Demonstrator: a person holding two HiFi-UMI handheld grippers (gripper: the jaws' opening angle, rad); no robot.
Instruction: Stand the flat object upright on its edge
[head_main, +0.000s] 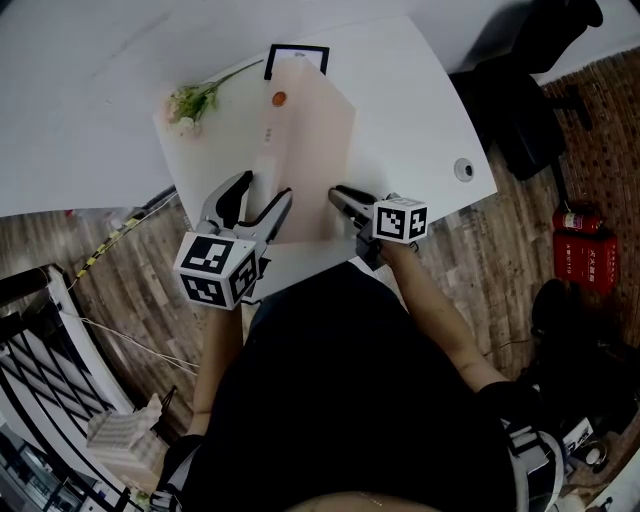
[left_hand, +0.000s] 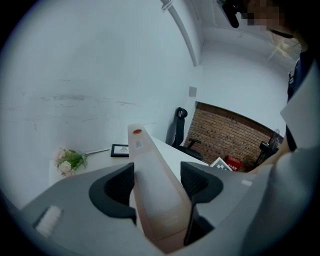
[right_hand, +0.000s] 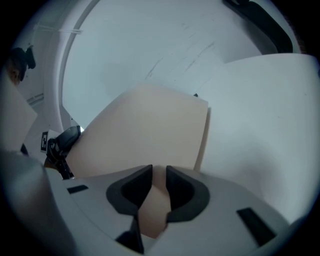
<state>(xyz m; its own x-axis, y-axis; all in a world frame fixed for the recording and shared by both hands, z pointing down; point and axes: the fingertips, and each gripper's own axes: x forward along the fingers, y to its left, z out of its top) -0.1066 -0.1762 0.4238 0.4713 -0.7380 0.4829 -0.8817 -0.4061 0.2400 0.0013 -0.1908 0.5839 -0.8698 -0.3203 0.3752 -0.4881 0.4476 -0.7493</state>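
A pale beige folder (head_main: 300, 130) with an orange dot on its spine rests on the white table (head_main: 420, 110), opened like a tent with its spine raised. My left gripper (head_main: 267, 187) straddles the near end of the spine, and in the left gripper view the folder (left_hand: 150, 175) fills the gap of the left gripper (left_hand: 157, 182), with both pads against it. My right gripper (head_main: 338, 192) sits at the near edge of the right cover. In the right gripper view, the right gripper (right_hand: 159, 175) has its jaws narrowed onto that cover (right_hand: 150, 130).
A flower sprig (head_main: 190, 100) lies at the table's far left, and a small black-framed picture (head_main: 298, 55) lies behind the folder. A round cable hole (head_main: 464, 169) is near the right edge. A black office chair (head_main: 520, 100) and a red extinguisher (head_main: 580, 240) stand on the wooden floor.
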